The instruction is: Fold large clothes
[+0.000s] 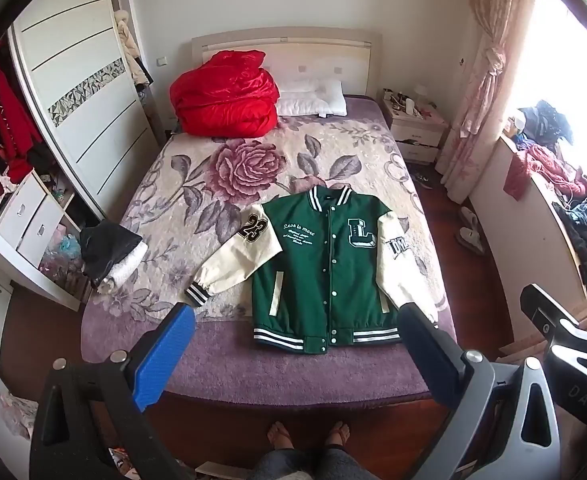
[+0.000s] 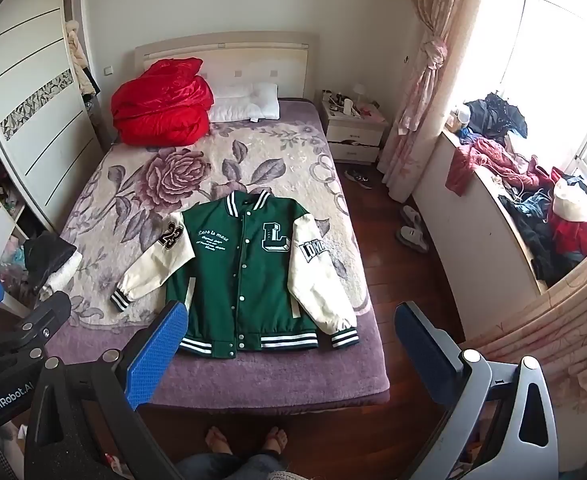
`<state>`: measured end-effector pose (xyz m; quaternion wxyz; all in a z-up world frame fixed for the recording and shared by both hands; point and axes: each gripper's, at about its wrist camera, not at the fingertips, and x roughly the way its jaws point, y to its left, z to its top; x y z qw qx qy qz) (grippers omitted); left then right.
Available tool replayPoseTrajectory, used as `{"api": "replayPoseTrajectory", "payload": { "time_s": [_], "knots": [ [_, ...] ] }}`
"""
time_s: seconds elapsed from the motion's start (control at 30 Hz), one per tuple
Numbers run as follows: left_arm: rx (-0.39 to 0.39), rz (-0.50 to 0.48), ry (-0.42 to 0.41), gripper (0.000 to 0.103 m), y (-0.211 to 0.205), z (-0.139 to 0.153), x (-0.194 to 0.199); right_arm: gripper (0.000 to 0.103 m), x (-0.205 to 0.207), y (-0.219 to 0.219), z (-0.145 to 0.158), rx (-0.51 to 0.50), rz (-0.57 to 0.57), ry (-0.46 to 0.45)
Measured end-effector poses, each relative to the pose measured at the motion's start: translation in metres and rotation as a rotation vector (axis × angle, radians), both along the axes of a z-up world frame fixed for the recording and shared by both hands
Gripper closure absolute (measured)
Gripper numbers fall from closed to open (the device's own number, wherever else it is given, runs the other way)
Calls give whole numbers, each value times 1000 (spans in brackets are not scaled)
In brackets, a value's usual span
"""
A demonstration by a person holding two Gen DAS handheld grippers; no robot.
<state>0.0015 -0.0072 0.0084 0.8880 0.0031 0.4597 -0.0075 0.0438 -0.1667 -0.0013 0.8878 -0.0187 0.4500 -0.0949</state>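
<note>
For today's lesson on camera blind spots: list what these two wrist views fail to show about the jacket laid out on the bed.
- Left wrist view: the jacket has one cuff hidden behind a finger of the left hand-held gripper.
- Right wrist view: the hem corner is covered by a blue pad of the right hand-held gripper.
- Both views: the small chest script is unreadable, and the jacket's back lies against the bed.

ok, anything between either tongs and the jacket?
Nothing visible. The green jacket lies flat on the bed, snapped shut, sleeves spread. Left tongs and right tongs hover open above the bed's near edge.
</note>
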Motion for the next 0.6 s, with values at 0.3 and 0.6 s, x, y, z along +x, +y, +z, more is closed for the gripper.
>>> {"api": "replayPoseTrajectory", "payload": {
  "time_s": [0.3, 0.6],
  "knots": [
    [-2, -5, -6, 0, 2, 5, -2, 0, -1, 1, 0, -5, 2, -5],
    [-7, -7, -9, 0, 4, 7, -1, 0, 4, 6, 16, -7, 6, -8]
  ]
}}
